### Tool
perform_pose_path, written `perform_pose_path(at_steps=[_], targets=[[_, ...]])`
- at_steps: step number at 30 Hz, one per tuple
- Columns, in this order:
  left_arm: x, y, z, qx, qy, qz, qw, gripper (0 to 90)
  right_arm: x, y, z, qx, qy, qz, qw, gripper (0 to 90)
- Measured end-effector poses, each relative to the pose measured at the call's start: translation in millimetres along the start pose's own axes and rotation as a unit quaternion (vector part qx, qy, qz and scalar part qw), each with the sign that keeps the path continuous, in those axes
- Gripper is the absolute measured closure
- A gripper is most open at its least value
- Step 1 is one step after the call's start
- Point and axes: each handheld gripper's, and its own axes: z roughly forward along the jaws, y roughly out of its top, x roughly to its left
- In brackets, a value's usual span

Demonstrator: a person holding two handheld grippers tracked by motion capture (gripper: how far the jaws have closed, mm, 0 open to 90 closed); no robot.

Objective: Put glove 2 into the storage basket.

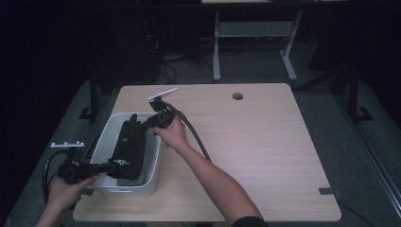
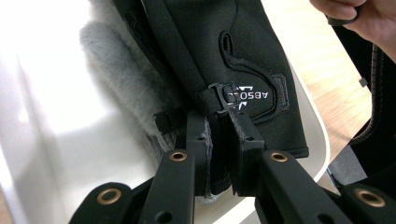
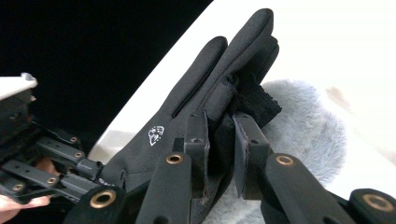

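Two grippers hold one black glove (image 1: 128,144) over the white bin (image 1: 105,137): my left gripper (image 2: 218,140) is clamped on its cuff, my right gripper (image 3: 220,140) on its fingers. I judge I'm lowering it in; next, release onto the grey fleece (image 3: 303,112)

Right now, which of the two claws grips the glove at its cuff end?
The left claw, at the bin's near end: it pinches the black glove by the strap. The right claw pinches its finger end.
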Motion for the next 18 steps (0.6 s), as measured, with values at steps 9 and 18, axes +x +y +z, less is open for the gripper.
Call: perform_pose_path(at_steps=[9,18], targets=[[5.1,-3.5,5.1,0.013,-0.003,-0.011,0.9999,73.7,-6.7,-1.8,9.9,0.023,-0.014,-0.002,0.9996,75.7],[4.0,-1.3,2.8,0.007,0.0,-0.012,0.9999,65.1,-6.7,0.3,11.8,0.02,-0.023,-0.006,0.9995,72.4]])
